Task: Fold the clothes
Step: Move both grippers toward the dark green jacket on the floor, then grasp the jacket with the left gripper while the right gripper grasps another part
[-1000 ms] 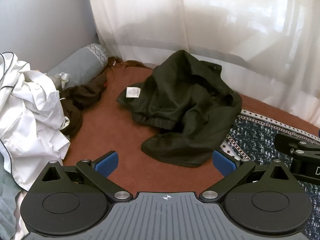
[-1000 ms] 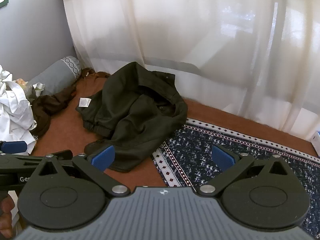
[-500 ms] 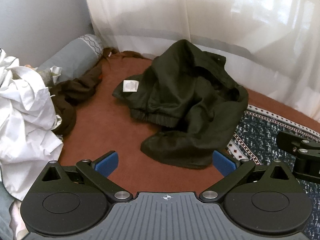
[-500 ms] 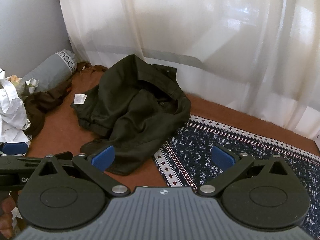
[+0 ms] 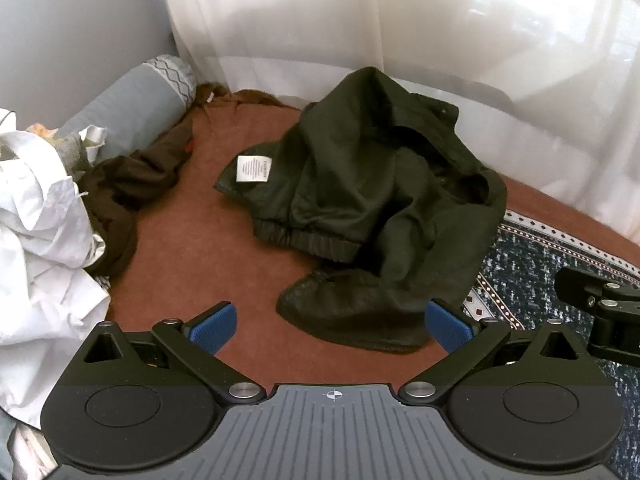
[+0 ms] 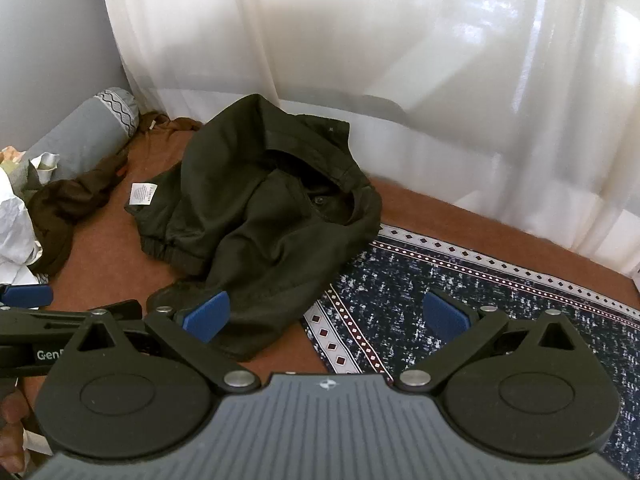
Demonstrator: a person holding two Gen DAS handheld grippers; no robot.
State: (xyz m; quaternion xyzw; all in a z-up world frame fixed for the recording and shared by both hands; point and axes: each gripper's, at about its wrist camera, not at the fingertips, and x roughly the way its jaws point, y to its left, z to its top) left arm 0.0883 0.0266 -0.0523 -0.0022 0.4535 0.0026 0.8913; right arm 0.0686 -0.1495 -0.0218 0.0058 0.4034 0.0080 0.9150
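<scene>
Two grippers faced one crumpled garment on a rust-brown carpet.

Left wrist view, left to right. A heap of creased white cloth filled the 9 o'clock edge. Beside it lay a limp dark-brown garment, and behind that a grey cylindrical bolster with a wavy-line band at its end, set at 10 o'clock against the wall. The dark olive jacket lay bunched at centre, smooth-woven and faintly glossy, with a ribbed elastic hem, a white care label turned outward and a collar toward 1 o'clock. A navy speckled rug with a diamond-patterned border lay at 3 o'clock, partly under the jacket. Sheer white curtains hung behind. The left gripper was spread wide and held nothing; its blue ribbed pads flanked the jacket's nearest fold, which lay at 12 o'clock just ahead, and whether the right-hand pad touched it cannot be told.

Right wrist view, left to right. The jacket lay toward 11 o'clock. The right gripper was likewise wide and empty; its left pad overlapped the jacket's lower edge in view, contact uncertain, while the right pad stood over the rug.
</scene>
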